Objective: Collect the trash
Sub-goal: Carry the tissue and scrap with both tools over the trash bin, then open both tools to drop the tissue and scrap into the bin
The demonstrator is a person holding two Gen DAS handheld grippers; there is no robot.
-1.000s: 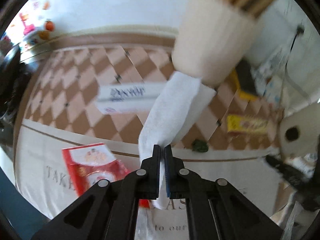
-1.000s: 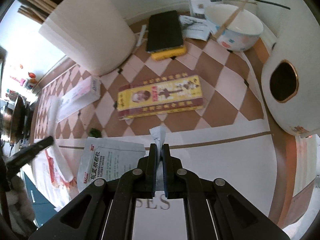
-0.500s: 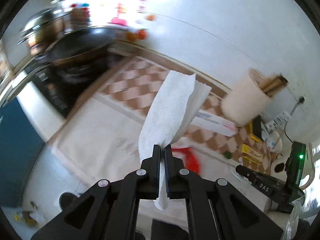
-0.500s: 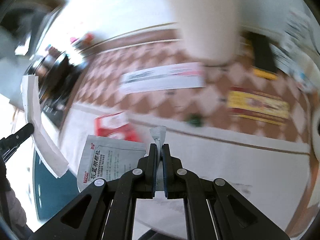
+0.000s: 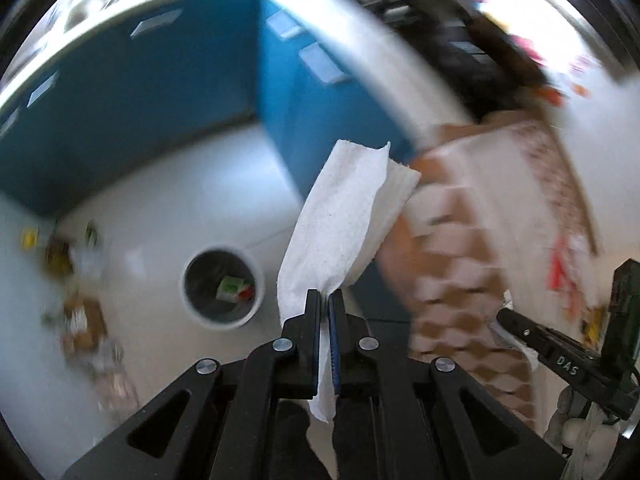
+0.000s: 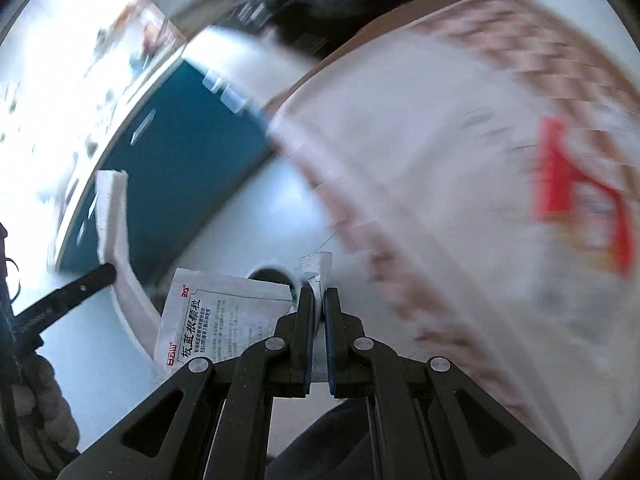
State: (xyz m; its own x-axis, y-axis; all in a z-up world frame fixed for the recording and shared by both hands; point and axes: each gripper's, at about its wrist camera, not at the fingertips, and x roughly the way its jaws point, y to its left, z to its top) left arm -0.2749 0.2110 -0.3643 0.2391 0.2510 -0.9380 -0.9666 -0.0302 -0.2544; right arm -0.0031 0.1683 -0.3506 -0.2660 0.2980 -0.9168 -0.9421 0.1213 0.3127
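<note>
My left gripper [image 5: 325, 300] is shut on a folded white paper towel [image 5: 344, 216] that stands up from the jaws. It hangs off the counter edge, above the floor. A round white trash bin [image 5: 222, 286] with a dark liner and a green wrapper inside stands on the floor, below and left of the towel. My right gripper [image 6: 319, 300] is shut on a white medicine sachet [image 6: 208, 320] with red and black print. The bin rim [image 6: 276, 272] peeks out behind the sachet. The left gripper with the towel [image 6: 116, 240] shows at the left of the right wrist view.
Blue cabinet fronts [image 5: 140, 92] line the far side of the pale floor. Scattered litter [image 5: 80, 280] lies on the floor left of the bin. The counter with its checkered cloth [image 5: 472, 240] and a red packet [image 6: 576, 184] lies to the right, blurred.
Both grippers have swung left off the counter, holding their trash. The views have turned from the countertop to the floor, and the trash bin has come into sight.
</note>
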